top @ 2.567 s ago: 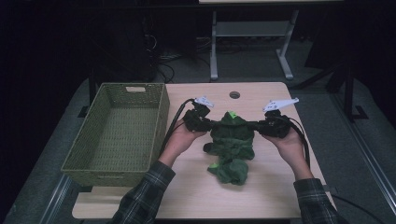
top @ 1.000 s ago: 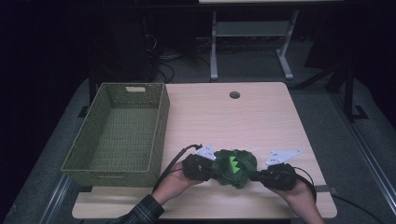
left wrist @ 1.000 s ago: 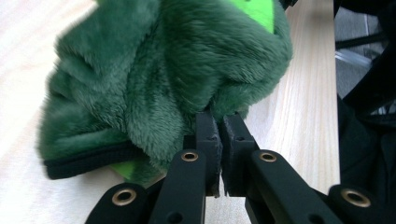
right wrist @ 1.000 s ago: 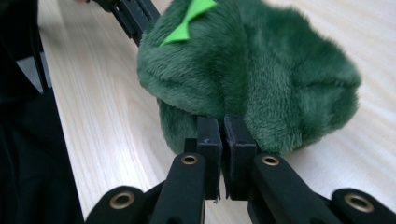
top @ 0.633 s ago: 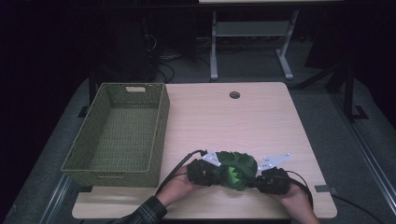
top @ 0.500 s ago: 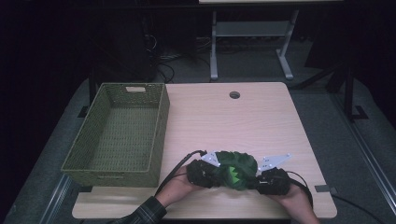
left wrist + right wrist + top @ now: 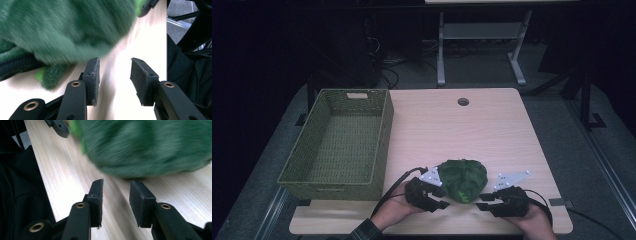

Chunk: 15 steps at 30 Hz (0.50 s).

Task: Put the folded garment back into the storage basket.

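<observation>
A dark green fleecy cloth (image 7: 462, 178), folded into a rounded bundle with a brighter green patch, lies on the wooden table (image 7: 452, 130) near its front edge. My left gripper (image 7: 441, 197) sits at the bundle's left side and my right gripper (image 7: 481, 201) at its right, both pointing inward. Their jaws have just been opening. In the left gripper view my left gripper (image 7: 113, 65) has only bare table between its pads, with the cloth (image 7: 62, 27) just beyond them. My right gripper (image 7: 116, 186) likewise stands open with nothing between its pads and the cloth (image 7: 150, 145) ahead.
An olive woven basket (image 7: 384, 135) stands on the table's left half with nothing showing inside it. A round cable hole (image 7: 463, 101) is near the far edge. A metal stand (image 7: 477, 35) and dark floor lie beyond the table.
The cloth was brought from mid-table to the front edge and bunched into a bundle. Both grippers have since let go of it; their jaws stand apart beside it.
</observation>
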{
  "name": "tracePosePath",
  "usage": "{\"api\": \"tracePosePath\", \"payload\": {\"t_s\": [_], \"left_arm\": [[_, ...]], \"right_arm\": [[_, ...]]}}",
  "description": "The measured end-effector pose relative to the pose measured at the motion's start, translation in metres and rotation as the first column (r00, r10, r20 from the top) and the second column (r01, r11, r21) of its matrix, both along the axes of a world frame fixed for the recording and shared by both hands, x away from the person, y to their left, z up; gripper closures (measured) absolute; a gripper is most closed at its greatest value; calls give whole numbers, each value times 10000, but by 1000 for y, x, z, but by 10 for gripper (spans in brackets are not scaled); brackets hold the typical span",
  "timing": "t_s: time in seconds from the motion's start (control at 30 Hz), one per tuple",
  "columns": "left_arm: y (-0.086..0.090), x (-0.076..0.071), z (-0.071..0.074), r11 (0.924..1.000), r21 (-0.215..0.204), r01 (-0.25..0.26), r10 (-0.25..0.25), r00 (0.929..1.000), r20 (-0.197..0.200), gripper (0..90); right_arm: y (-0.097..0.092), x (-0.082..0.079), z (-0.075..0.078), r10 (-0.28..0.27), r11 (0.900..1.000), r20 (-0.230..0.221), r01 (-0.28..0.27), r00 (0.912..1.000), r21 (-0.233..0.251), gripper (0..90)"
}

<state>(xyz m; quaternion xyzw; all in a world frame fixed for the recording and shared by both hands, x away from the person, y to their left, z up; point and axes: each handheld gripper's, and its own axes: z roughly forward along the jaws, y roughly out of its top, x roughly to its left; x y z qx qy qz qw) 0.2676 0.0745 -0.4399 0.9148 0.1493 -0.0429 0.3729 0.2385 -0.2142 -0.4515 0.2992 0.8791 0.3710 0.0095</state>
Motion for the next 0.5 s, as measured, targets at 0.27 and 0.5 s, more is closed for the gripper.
{"api": "tracePosePath", "payload": {"t_s": [0.27, 0.5], "left_arm": [[8, 4, 19, 9980, -324, -552, 555, 9984, 105, 776], [0, 23, 28, 9961, -82, -882, 884, 9956, 312, 896]], "right_arm": [[-13, -1, 24, -358, 9966, 582, 313, 9977, 756, 798], [-7, 16, 37, -477, 9974, 1102, 414, 9928, 586, 896]]}}
